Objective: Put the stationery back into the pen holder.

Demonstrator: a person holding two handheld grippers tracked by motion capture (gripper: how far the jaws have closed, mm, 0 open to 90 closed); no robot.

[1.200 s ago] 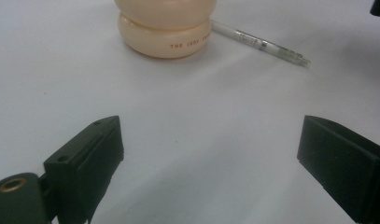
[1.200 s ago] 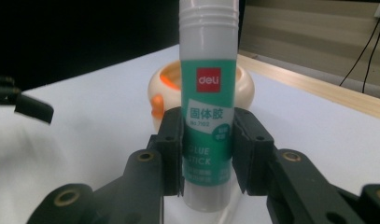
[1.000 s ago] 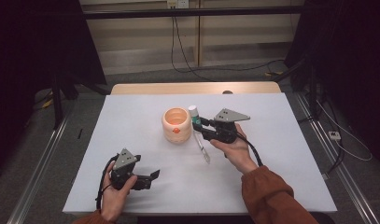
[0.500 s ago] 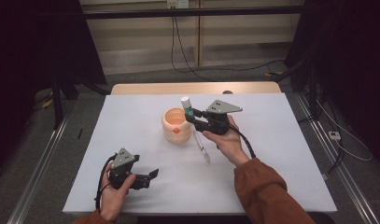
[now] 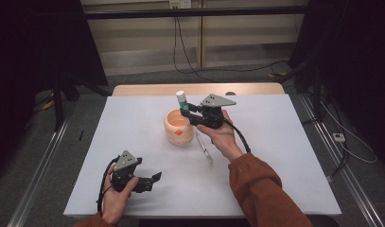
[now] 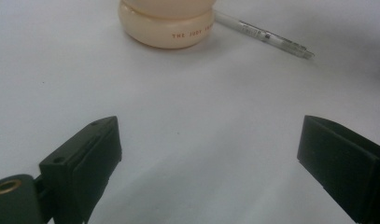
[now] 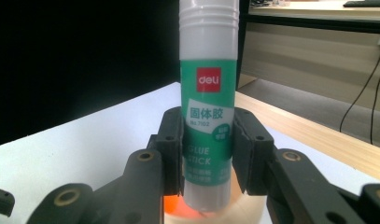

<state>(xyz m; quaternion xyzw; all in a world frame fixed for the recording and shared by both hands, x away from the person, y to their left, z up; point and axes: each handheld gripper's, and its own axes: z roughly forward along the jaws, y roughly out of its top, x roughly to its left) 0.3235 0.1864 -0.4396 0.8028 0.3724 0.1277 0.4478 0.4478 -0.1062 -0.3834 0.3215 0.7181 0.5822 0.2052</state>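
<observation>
The right gripper (image 7: 207, 158) pinches a glue stick (image 7: 208, 100) between its 2 jaws. The pads press on the green label, low on the tube, and the white cap points up. In the high view the glue stick (image 5: 181, 100) hangs right above the peach cup (image 5: 179, 126), which stands on the white bench (image 5: 284, 156). It looks ready to go down into the cup.

The glue stick is likely light and hard. Its plastic skin is smooth, so it could slip if the grip is loose. Holding it at the middle or lower part keeps it straight.

The right hand (image 5: 220, 135) reaches forward with the gripper held level. A clear pen (image 5: 204, 147) lies on the bench just beside the cup.

The left gripper (image 5: 144, 180) rests low near the front edge in the left hand (image 5: 113, 198). Its jaws are spread wide with nothing between them.
</observation>
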